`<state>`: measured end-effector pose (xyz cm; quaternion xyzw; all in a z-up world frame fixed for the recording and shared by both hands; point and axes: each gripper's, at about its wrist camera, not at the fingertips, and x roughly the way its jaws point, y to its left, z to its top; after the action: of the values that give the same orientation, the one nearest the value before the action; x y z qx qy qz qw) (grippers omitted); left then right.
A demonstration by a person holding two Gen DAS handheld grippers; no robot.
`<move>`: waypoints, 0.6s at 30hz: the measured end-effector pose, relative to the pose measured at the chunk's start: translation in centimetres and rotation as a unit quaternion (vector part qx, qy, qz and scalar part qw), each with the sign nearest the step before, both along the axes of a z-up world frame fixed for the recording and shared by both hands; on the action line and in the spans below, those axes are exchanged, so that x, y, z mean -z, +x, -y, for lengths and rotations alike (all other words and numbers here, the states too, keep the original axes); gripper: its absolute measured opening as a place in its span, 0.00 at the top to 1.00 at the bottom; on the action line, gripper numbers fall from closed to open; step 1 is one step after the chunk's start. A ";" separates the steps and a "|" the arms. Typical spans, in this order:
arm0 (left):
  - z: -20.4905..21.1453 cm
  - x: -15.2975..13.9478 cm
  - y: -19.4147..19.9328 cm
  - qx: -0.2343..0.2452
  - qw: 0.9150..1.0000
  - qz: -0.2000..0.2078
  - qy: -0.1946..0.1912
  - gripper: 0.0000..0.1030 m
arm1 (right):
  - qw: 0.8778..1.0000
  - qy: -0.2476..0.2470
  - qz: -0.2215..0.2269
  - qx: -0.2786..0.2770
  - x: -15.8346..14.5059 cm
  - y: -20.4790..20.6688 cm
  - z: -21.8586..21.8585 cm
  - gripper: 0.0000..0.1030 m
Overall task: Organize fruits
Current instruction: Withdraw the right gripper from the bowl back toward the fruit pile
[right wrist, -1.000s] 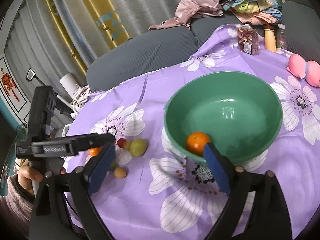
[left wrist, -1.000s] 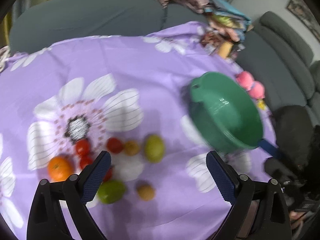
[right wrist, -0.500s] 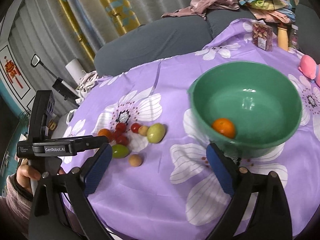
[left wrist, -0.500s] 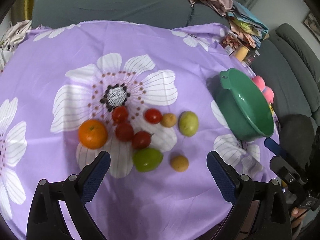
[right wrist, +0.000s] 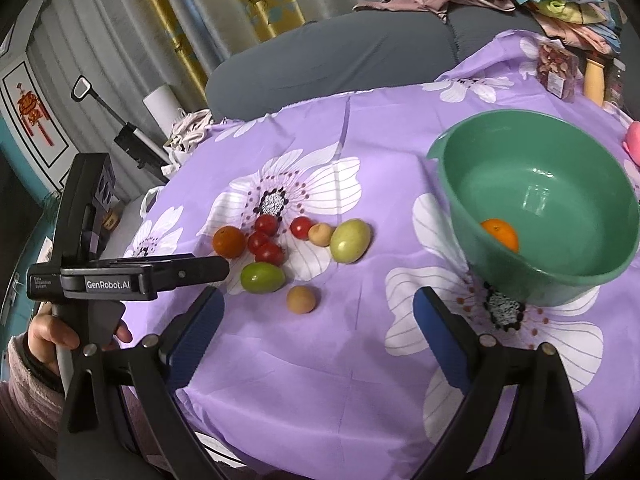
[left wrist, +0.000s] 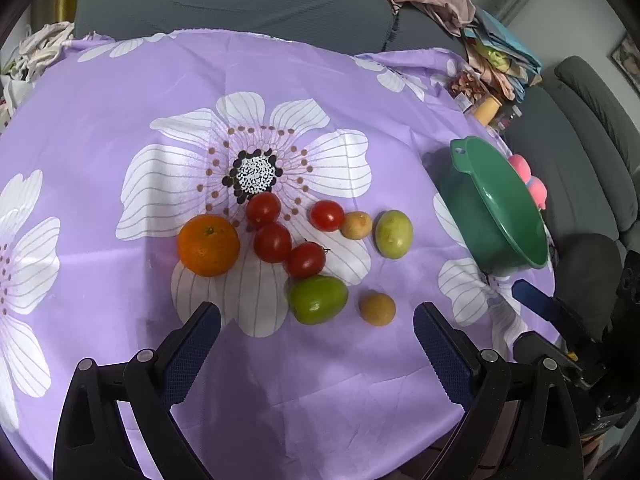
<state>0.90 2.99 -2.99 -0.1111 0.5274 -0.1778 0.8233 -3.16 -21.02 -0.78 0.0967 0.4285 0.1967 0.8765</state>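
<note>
While both grippers hang over the near table edge, the left gripper (left wrist: 316,330) and right gripper (right wrist: 318,314) have jaws spread wide, holding nothing, blue ribbed pads. Fruit cluster lies on the purple flowered cloth (left wrist: 120,92): round dimpled orange (left wrist: 208,245) at left, four glossy red tomatoes (left wrist: 272,241) beside it, oval green fruit (left wrist: 318,299) nearer, long axis left-right, pale green oval (left wrist: 393,233) upright toward far, two small tan balls (left wrist: 377,309). Smooth green plastic bowl (right wrist: 560,280) at right, tilted, holds one orange (right wrist: 500,234).
</note>
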 end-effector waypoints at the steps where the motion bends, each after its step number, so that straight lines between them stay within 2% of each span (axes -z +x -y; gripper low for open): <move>1: -0.1 0.0 0.0 0.001 1.000 0.000 -0.002 0.06 | 1.000 -0.001 -0.001 -0.002 0.0 0.0 -0.2 0.07; 18: -1.1 0.7 -0.2 0.008 1.000 -0.006 -0.018 0.06 | 0.999 -0.019 -0.020 -0.022 0.9 1.3 -2.6 0.07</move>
<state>0.75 4.11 -3.67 -0.1231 0.5296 -0.1935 0.8167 -1.86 -18.44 -1.67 0.0749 0.4516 0.2059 0.8649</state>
